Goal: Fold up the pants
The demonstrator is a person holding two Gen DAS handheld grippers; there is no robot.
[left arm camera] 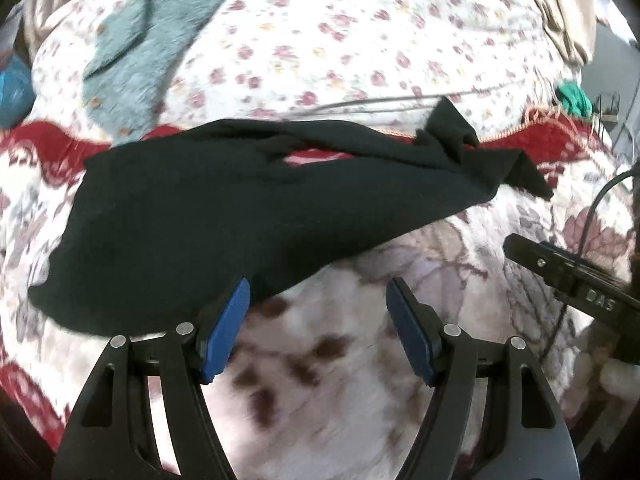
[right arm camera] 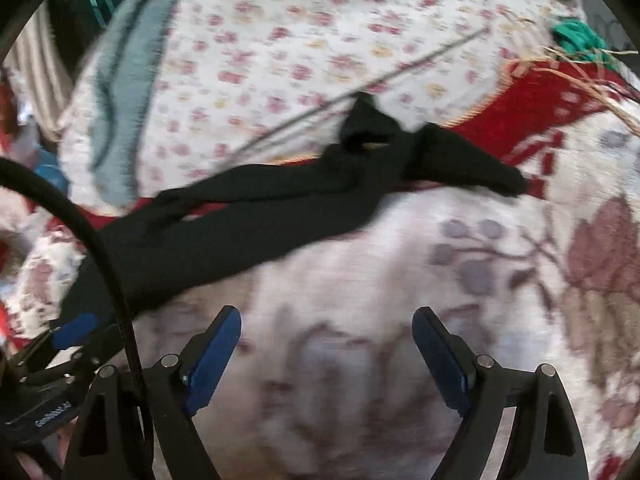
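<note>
Left wrist view: low over blanket (left arm camera: 360, 360), facing forward and down past own open fingers (left arm camera: 224, 332), close to near edge of pants (left arm camera: 224, 216). Right wrist view: same heading, set further right, slightly farther from pants (right arm camera: 248, 220). Shared: pants, blanket, floral sheet (left arm camera: 340, 40). Left gripper (right arm camera: 76, 336) visible at right view's left edge.

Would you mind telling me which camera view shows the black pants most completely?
The left wrist view: the black pants fill its middle, from the wide end at left to the crumpled leg ends at right. In the right wrist view the pants look narrower and blurred, and a black cable crosses their near end.
</note>
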